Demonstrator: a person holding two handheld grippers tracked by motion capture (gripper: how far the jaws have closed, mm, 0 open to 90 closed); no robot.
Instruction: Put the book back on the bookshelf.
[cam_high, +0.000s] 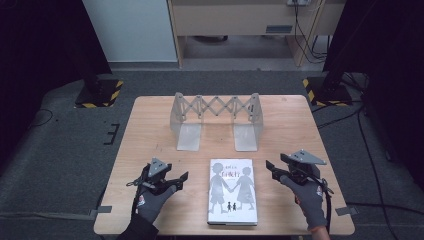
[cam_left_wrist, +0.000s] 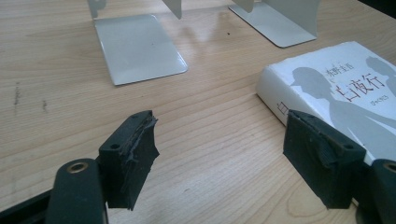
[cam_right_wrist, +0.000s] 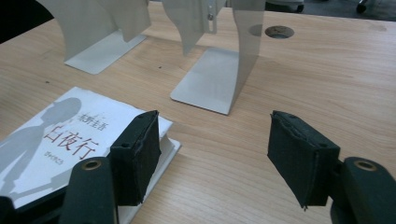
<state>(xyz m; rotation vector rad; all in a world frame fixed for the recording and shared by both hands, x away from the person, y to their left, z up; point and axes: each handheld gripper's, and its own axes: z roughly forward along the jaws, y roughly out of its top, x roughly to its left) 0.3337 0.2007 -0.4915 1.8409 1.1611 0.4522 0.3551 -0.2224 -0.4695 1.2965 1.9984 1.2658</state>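
High view puts the book (cam_high: 232, 191) at the centre of things: it lies flat, cover up, on the near part of the table (cam_high: 150, 120), with its long sides running away from the person. Beyond the book stands an expandable metal bookend rack (cam_high: 216, 116), two upright end plates joined by a scissor lattice, its flat feet pointing back toward the book; the gap between those plates looks like the slot where the book is meant to go, which would explain why the book lies squarely in front of it. The left gripper (cam_high: 181, 178) sits just left of the book and the right gripper (cam_high: 270, 167) just right of it, each held in a gloved hand and aimed inward, so the two flank the book ready to close in from both sides. Neither touches the book. In the left gripper view the jaws are spread wide with bare table between them, and the book's spine corner (cam_left_wrist: 280, 88) lies just behind the right-hand jaw. In the right gripper view the jaws also stand wide apart and hold nothing, the book's corner (cam_right_wrist: 154, 126) partly hidden behind one of them.
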